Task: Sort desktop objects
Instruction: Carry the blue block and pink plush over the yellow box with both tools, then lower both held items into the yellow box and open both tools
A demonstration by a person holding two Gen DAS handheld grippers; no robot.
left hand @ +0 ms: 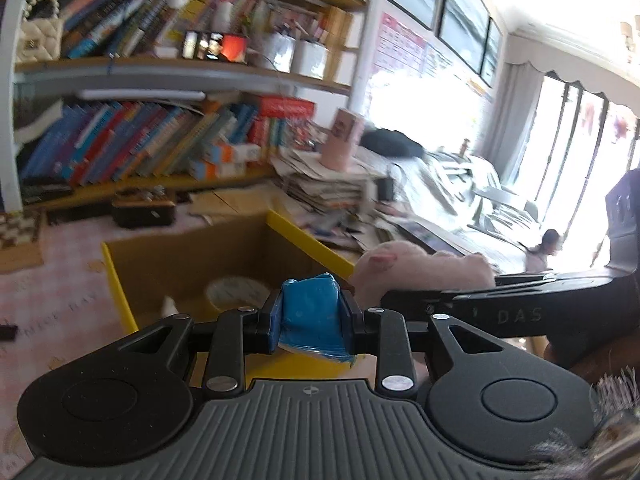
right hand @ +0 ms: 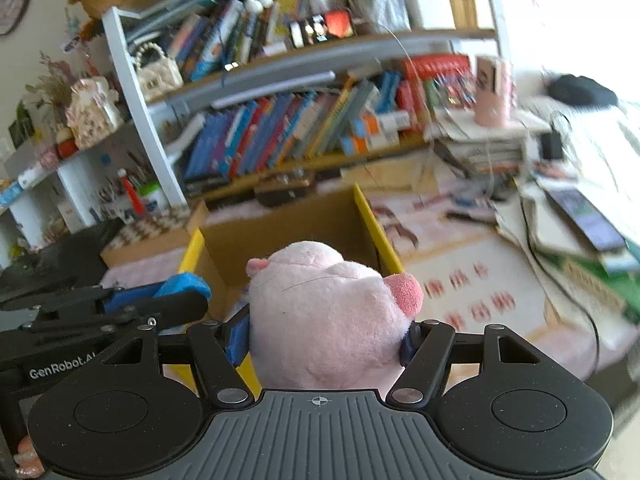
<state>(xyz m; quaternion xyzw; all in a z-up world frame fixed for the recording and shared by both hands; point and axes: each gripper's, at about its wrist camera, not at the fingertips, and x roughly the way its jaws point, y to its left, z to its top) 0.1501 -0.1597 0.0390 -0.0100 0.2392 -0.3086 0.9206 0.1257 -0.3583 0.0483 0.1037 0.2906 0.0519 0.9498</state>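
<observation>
Left gripper [left hand: 310, 316] is clamping one blue packet [left hand: 310, 308] over cardboard box [left hand: 192, 252] | right gripper [right hand: 326, 336] is squeezing one pink plush pig [right hand: 328, 312] beside it | two bookshelf tiers [left hand: 160, 68] are standing behind | paper stack [left hand: 332, 184] is crowding box's right

Left wrist view: mounted just behind the left hand-held gripper [left hand: 310, 316], looking forward and slightly downward along its fingers, very near the yellow-rimmed cardboard box [left hand: 120, 280], with the bookshelf [left hand: 160, 144] at 11 o'clock and bright windows at 2 o'clock. Right wrist view: mounted likewise behind the right hand-held gripper [right hand: 324, 340], facing the same box [right hand: 372, 220] at 12 o'clock. Shared field: box, bookshelf [right hand: 280, 128], pink cup [left hand: 340, 140] [right hand: 490, 92], and each view's neighbouring gripper at its edge.
</observation>
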